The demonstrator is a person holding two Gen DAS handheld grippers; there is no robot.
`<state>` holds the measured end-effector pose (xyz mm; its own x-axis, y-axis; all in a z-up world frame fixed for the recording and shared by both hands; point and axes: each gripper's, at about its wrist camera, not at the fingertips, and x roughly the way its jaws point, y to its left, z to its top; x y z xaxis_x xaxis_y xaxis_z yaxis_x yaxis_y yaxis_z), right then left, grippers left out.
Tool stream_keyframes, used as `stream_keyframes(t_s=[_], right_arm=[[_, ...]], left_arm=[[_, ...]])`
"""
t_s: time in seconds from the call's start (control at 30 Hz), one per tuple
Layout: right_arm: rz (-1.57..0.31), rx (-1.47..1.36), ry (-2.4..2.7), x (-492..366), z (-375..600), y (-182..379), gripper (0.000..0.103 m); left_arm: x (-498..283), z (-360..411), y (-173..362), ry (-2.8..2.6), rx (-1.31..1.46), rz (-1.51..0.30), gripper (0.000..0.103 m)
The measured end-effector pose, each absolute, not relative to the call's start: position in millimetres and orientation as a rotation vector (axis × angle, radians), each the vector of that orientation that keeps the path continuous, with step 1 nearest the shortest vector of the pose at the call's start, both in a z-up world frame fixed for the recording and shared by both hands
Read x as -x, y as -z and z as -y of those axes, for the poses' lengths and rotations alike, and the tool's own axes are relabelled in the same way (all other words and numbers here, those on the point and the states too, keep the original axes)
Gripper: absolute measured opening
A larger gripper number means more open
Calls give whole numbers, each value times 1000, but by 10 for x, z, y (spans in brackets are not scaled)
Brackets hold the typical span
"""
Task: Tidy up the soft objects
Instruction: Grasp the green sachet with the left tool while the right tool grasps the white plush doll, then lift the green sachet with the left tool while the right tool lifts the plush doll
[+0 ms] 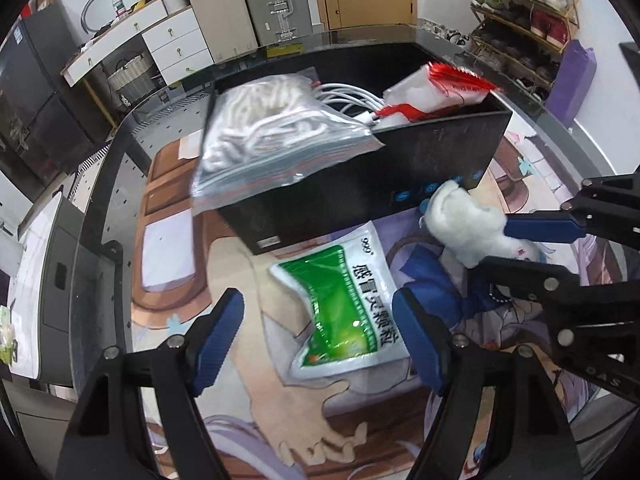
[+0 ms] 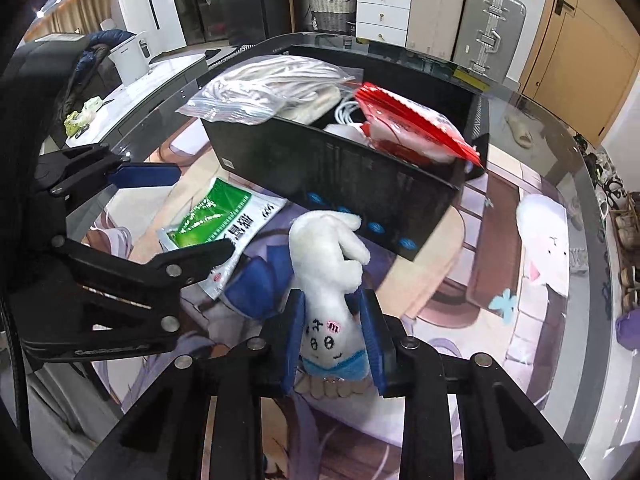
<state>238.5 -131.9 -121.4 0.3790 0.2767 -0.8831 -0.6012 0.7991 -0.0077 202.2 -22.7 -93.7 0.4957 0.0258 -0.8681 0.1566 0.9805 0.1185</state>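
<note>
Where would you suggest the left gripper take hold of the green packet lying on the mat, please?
Probably across the green packet's middle, coming from above. It lies flat between the open left gripper's fingers, puffed at the centre, with thin sealed edges hugging the mat.

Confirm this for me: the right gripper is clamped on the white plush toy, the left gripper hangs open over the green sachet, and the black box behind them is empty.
Not empty. The black box already holds a clear bag of white cord and a red and white packet, as the right wrist view shows. The rest stands: the right gripper is clamped on the white plush toy, and the left gripper hangs open over the green sachet.
</note>
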Motion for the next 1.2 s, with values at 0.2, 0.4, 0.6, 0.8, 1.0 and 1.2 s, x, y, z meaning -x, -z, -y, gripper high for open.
stream_keyframes(t_s=[0.2,0.4,0.6,0.8,1.0,1.2], right_arm=[[-1047,353,-574,-2381,1363,1224,29],[-1047,355,-567,-2390,1307,1233,29],[-1052,351,-563,-2422,1294,1263,31],[-1040,344,-560,-2445,1307,1282,40],[-1053,314,-563,-2500,1282,1320,45],[-1078,313,-591,-2411,1277,1324,24]], left_arm=[[-2103,268,988,77,-212,-1042,78],[-2178,278,1006,79,-184,-1042,79],[-2224,279,1040,70,-170,-1054,85],[-2197,176,1047,136,-64,-1095,58],[-2149,217,1013,125,-94,-1097,40],[-2019,151,991,141,-105,-1114,38]])
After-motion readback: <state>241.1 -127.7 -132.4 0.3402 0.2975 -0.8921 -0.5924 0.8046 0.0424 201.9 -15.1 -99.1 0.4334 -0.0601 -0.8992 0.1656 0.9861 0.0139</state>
